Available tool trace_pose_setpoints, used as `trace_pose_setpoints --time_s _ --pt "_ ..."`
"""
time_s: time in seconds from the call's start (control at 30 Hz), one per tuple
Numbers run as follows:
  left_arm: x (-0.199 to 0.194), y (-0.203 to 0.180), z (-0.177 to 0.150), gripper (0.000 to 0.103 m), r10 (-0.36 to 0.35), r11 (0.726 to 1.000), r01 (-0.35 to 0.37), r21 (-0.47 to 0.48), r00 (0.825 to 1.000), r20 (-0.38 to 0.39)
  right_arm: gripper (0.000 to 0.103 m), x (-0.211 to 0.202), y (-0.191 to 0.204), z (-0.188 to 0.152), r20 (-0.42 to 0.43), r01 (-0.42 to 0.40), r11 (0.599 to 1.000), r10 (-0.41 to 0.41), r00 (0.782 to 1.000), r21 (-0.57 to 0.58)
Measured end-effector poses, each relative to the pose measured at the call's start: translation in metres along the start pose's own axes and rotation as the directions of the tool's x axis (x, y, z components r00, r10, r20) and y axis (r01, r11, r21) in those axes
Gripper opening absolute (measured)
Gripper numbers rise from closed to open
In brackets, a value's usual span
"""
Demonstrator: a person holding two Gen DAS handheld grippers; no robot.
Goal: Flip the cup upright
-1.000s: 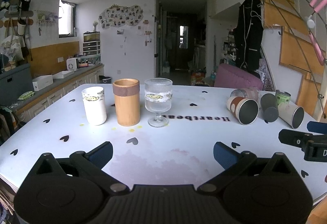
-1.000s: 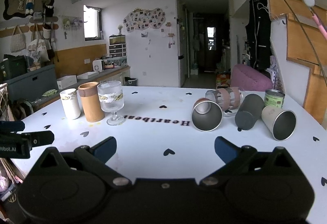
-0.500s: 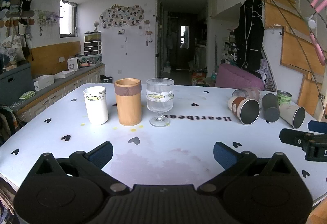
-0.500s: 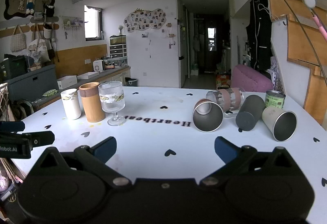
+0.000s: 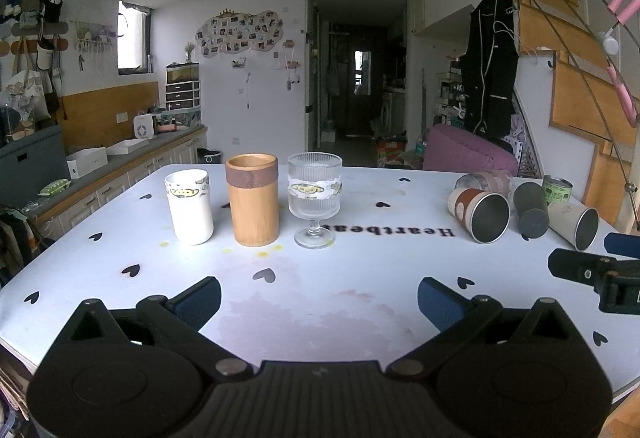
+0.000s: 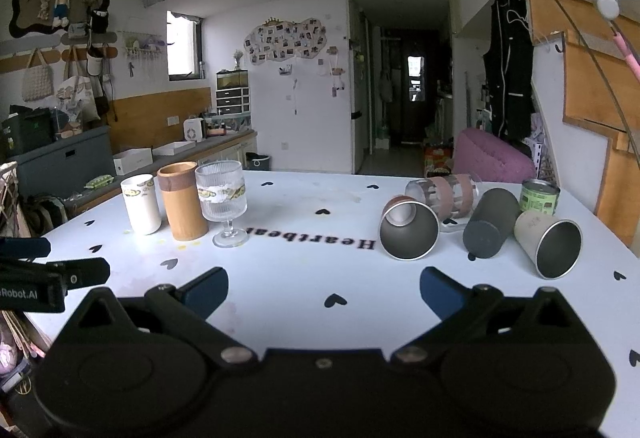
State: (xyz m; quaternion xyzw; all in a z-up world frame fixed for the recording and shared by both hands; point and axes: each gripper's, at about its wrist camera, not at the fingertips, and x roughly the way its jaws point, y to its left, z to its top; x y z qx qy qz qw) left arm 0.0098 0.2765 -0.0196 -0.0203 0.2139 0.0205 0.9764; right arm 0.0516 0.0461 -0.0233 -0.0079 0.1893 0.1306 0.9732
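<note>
Several cups lie on their sides at the right of the white table [image 6: 304, 278]: a brown-banded steel cup [image 6: 409, 233] with its mouth toward me, a clear glass with pink bands [image 6: 448, 194], a dark grey cup [image 6: 490, 228] and a cream steel cup [image 6: 548, 244]. They also show in the left wrist view, the steel cup [image 5: 480, 213] nearest. My right gripper [image 6: 324, 286] is open and empty, a short way in front of the steel cup. My left gripper [image 5: 319, 298] is open and empty near the table's front.
Upright at the left stand a white cup [image 5: 190, 212], a bamboo cup [image 5: 252, 210] and a ribbed stemmed glass [image 5: 315, 198]. A green tin [image 6: 539, 195] stands behind the fallen cups. The table's right edge runs close to the cream cup.
Both views have shifted only slightly; the cups appear a little lower and farther in the frames. Both grippers stay open and nothing on the table has moved.
</note>
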Motion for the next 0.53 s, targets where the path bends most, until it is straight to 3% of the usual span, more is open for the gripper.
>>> trace_pose_setpoints --time_s 0.53 --pt "-0.0007 0.0012 -0.0008 0.103 0.002 1.000 -0.002 0.000 1.000 0.001 0.103 -0.0001 0.0001 -0.0004 0.001 0.000 1.000 0.000 1.000 -0.001"
